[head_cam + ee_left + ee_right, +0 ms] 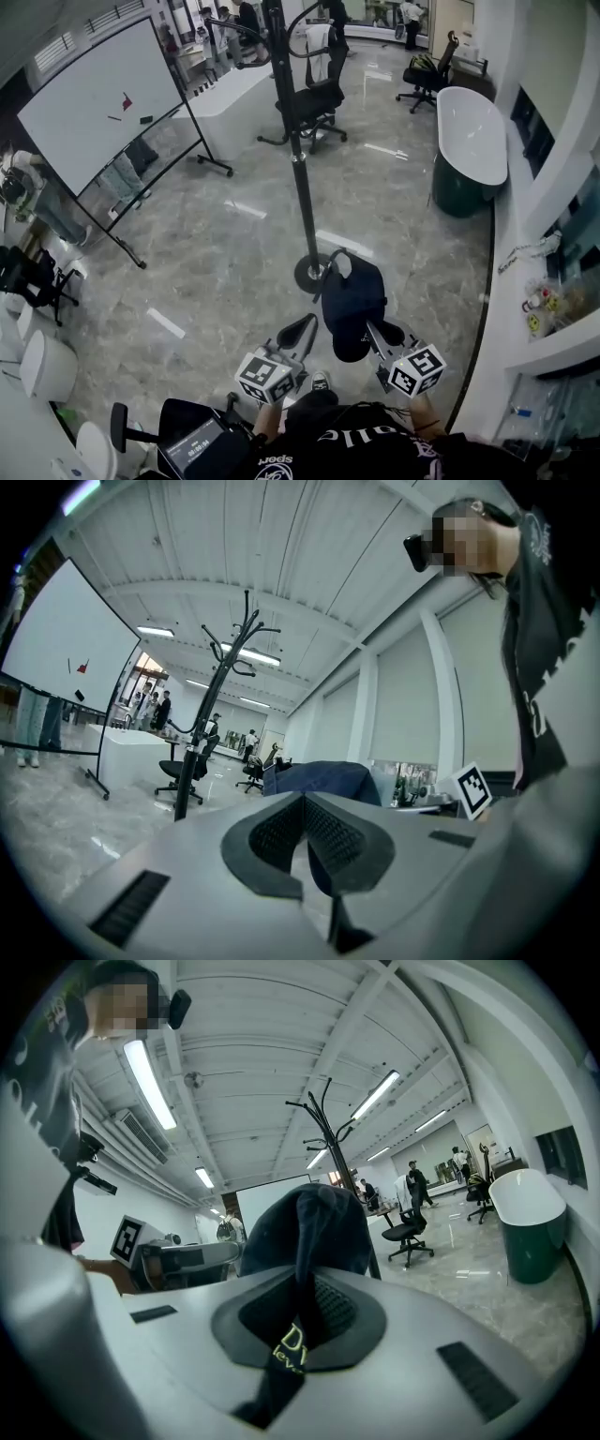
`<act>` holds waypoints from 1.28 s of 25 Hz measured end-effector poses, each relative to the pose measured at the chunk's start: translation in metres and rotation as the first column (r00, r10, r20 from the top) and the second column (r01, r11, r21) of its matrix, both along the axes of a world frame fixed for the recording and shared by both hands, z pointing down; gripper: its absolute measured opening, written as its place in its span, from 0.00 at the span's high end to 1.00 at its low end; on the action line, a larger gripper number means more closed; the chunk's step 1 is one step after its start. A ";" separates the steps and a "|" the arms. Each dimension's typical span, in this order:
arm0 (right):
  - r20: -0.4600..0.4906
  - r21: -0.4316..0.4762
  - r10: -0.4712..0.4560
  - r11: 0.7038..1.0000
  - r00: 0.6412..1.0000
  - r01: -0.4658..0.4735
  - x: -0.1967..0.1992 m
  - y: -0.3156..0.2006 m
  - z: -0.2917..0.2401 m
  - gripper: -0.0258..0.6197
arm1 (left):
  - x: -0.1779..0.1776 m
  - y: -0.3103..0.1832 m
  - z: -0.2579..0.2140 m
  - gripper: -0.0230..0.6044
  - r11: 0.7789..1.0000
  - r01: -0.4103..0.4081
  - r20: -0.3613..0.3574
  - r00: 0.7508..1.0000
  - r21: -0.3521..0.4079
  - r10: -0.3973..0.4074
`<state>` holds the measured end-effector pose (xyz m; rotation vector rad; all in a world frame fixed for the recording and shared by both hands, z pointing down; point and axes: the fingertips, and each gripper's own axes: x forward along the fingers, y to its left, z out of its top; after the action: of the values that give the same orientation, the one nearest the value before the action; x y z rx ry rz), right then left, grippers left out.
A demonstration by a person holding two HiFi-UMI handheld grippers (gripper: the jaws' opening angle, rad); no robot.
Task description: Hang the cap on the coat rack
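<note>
An open-plan office is shown. A wheeled whiteboard and a coat rack are stood on the polished stone floor. Swivel office chairs are parked beside a long white counter, and a freestanding bathtub is set by the right wall.

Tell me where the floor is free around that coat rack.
Bare floor lies between the whiteboard and the coat rack, and between the rack and the bathtub. Behind the rack an office chair crowds it.

The cap is pinched between the closed jaws of the right gripper. The coat rack is seen behind it, the left gripper beside it.
</note>
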<state>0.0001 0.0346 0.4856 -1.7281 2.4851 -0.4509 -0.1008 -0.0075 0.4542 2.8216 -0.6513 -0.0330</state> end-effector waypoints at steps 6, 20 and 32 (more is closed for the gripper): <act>0.006 0.007 0.014 1.000 1.000 -0.014 -0.019 -0.064 -0.005 0.92 | -0.027 -0.068 -0.001 0.96 1.000 0.010 -0.002 1.000 -0.005 -0.010; -0.017 -0.007 0.085 0.996 0.996 -0.085 0.022 -0.140 -0.002 0.92 | 0.005 -0.143 0.013 0.96 0.998 -0.047 -0.016 0.999 -0.045 0.046; -0.021 0.000 0.015 1.000 1.000 -0.015 0.114 -0.244 -0.003 0.92 | 0.074 -0.226 0.011 0.96 0.997 0.063 -0.025 0.998 -0.053 -0.064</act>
<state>0.1144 -0.2095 0.4822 -1.7587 2.4848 -0.4349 -0.0266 -0.2334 0.4656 2.7452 -0.7253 -0.0648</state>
